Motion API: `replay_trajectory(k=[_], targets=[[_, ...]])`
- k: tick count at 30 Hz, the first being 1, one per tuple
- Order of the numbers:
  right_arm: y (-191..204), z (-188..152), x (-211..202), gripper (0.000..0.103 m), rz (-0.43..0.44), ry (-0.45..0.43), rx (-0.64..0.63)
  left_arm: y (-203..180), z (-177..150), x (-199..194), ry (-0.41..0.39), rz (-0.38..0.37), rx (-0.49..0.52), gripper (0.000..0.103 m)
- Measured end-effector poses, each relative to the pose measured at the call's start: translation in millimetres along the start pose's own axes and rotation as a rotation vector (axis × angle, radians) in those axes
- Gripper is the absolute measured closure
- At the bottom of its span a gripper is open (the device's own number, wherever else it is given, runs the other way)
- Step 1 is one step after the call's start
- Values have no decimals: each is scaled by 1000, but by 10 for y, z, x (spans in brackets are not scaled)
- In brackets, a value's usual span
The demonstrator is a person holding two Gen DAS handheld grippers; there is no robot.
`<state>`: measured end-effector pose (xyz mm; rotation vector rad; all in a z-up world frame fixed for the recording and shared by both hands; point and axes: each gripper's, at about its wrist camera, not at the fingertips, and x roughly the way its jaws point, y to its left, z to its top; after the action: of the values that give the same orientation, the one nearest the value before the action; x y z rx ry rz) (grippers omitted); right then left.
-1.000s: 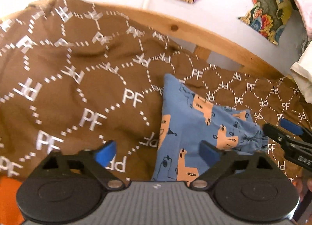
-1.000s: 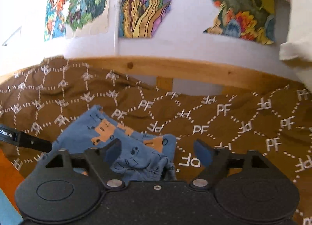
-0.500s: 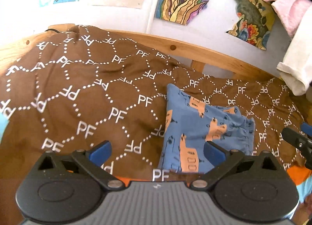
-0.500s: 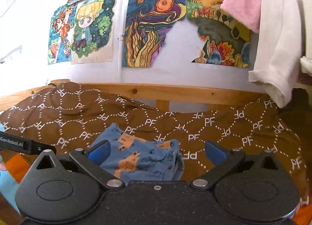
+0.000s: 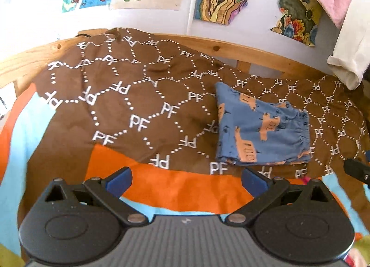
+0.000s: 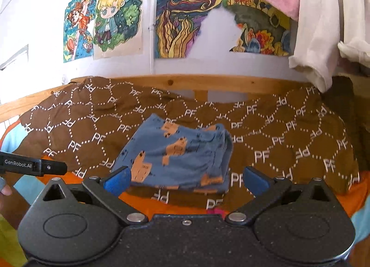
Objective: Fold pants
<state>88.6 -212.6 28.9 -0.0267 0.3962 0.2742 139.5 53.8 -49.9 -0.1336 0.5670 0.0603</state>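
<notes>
Both hand-held grippers, left (image 5: 186, 180) and right (image 6: 185, 180), are wide open, empty, near the folded pants (image 6: 175, 153); folding appears complete, next: withdraw.

Blanket (image 5: 143, 114) bare left of folded pants (image 5: 261, 128); hanging clothes (image 6: 323, 24) crowd right.

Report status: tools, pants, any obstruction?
Left tool open, empty. Right tool open, empty. Blue pants folded on brown blanket. Nothing blocking.

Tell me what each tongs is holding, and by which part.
Nothing. Left tongs and right tongs are both open, clear of the folded blue pants.
</notes>
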Motion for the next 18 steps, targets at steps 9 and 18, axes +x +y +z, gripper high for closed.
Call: replay_trajectory(k=[9, 18], targets=[[77, -216, -31, 1, -40, 50, 20, 13, -169, 127, 9, -7, -10, 0], [35, -284, 43, 1, -61, 91, 31, -63, -216, 172, 12, -21, 26, 0]])
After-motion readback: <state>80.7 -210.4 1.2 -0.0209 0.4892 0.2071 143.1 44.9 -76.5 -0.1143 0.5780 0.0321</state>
